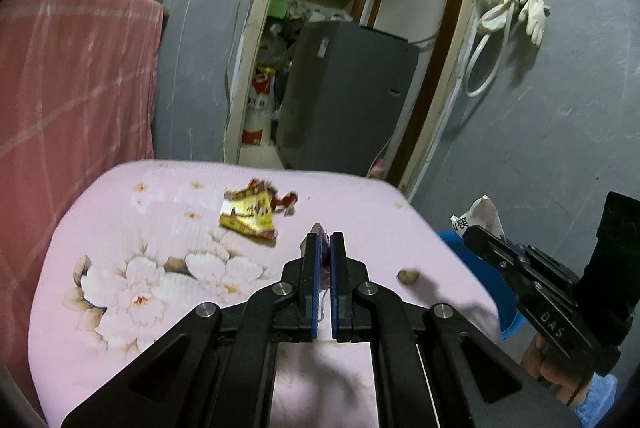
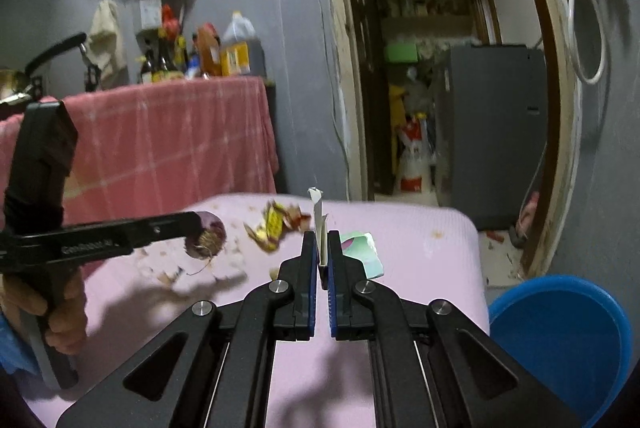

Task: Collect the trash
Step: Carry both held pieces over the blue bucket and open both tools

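My left gripper (image 1: 325, 235) is shut on a purple onion end with dry roots (image 2: 208, 238), held above the pink flowered table (image 1: 120, 228). My right gripper (image 2: 321, 232) is shut on a white paper chopstick wrapper (image 2: 318, 218); the wrapper also shows in the left wrist view (image 1: 482, 216), over the blue bin (image 2: 560, 340). A crumpled yellow and red snack wrapper (image 1: 250, 209) lies on the table beyond the left gripper. A small brown scrap (image 1: 407, 276) lies near the table's right edge. A pale green paper piece (image 2: 362, 252) lies just past the right gripper.
The blue bin stands on the floor right of the table. A counter with a pink cloth (image 1: 72, 87) and bottles is at the left. A doorway with a grey fridge (image 1: 344, 91) is behind the table. Gloves (image 1: 516, 9) hang on the grey wall.
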{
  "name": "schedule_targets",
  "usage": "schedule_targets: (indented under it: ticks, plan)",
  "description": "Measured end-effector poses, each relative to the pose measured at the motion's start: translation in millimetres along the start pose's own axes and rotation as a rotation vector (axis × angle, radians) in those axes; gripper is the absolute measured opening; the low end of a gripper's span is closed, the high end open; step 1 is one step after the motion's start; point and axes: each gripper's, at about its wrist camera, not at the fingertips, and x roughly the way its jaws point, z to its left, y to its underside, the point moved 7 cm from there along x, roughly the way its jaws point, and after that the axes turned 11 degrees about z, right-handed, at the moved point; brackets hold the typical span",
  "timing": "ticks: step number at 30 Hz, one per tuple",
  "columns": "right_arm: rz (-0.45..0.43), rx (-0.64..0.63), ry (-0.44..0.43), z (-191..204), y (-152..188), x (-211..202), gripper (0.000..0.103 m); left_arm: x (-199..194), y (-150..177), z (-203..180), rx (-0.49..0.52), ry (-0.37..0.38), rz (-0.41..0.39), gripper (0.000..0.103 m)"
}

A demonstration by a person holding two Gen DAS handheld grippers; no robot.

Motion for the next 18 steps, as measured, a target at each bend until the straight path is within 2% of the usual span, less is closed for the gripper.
schedule_targets:
  ticks: [3, 10, 18]
  plan:
    - [-0.054, -0.008, -0.016, 3.7, -7.1, -12.1, 0.002, -7.4, -6.5, -5.3, 0.01, 0.006, -0.028, 0.002]
    - [-0.192, -0.011, 0.034, -1.7, -23.3, -48.4, 0.002, -19.5, -20.2, -28.8, 0.042, 0.042, -0.088, 0.002]
    - [-0.277, 0.053, 0.111, -43.2, -34.2, -86.0, 0.002, -8.8, -42.8, -95.1, 0.085, 0.141, -0.134, 0.002]
